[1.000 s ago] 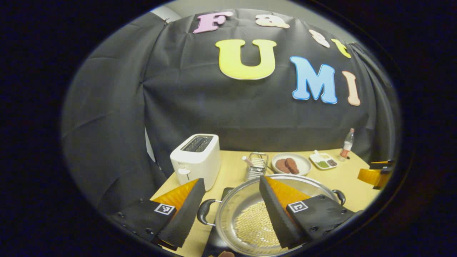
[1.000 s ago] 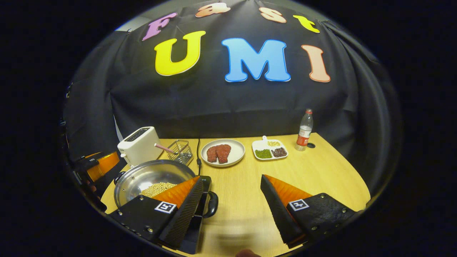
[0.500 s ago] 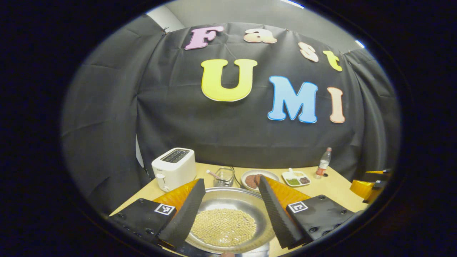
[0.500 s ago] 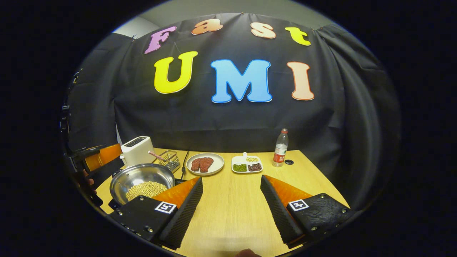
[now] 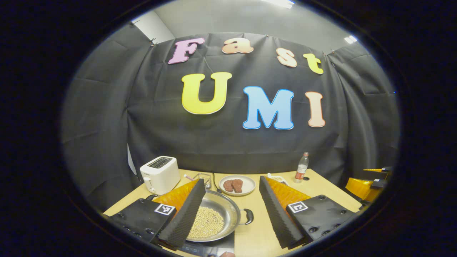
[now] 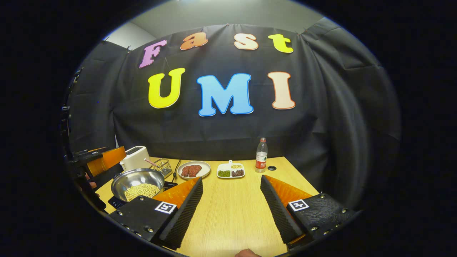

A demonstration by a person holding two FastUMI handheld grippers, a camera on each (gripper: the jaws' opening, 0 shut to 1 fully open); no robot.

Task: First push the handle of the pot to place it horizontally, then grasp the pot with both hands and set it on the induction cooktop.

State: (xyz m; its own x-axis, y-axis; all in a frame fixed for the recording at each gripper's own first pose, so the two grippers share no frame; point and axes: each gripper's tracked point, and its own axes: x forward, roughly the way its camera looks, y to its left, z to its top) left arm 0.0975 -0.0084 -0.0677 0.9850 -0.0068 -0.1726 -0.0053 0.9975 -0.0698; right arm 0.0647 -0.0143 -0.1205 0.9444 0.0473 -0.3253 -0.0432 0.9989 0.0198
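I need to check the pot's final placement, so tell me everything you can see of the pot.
The pot is a shallow, round pan of shiny metal with a dark loop handle on its side. It stands upright, its bottom covered with pale round beans. It rests on the dark induction cooktop near the table's left edge, in front of the white toaster and wire basket. Neither the left gripper nor the right gripper touches it; both stand open.

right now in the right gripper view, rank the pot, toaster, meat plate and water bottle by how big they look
1. pot, largest, though it sits nearest the camera.
2. toaster, partly hidden behind the left gripper.
3. meat plate, close to the toaster in apparent size, so that ranking is unsure.
4. water bottle, smallest.
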